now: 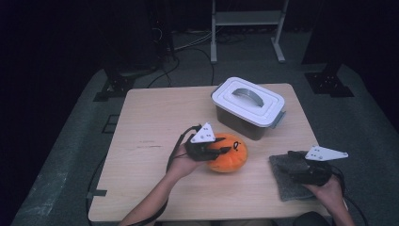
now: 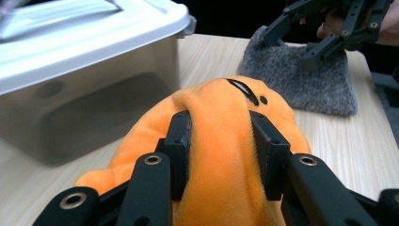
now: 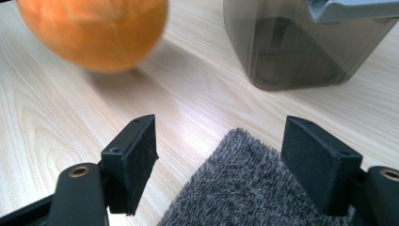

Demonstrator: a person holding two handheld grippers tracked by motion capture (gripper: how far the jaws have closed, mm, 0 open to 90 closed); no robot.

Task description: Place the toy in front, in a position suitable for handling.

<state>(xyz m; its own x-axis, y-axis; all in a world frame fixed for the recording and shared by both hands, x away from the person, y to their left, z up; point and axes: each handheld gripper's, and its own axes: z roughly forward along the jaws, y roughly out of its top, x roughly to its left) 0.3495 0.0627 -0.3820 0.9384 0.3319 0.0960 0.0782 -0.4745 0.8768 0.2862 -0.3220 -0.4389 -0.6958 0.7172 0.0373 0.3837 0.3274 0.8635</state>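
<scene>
An orange plush pumpkin [image 1: 230, 153] with black face marks lies near the middle of the table. My left gripper [image 1: 221, 147] is shut on it, and a fold of the orange plush [image 2: 221, 141] is squeezed between the two black pads [image 2: 181, 150]. At the right, a grey fuzzy cloth [image 1: 287, 181] lies flat by the front edge. My right gripper [image 1: 291, 162] hovers over the cloth's near corner [image 3: 254, 188], jaws wide open with nothing between them. The pumpkin [image 3: 94, 28] shows blurred beyond it.
A smoky clear plastic box [image 1: 248, 108] with a white lid and grey handle stands at the back right of the wooden table [image 1: 146, 141]. Its wall [image 2: 80, 99] is just behind the pumpkin. Dark floor, cables and a metal stand lie beyond.
</scene>
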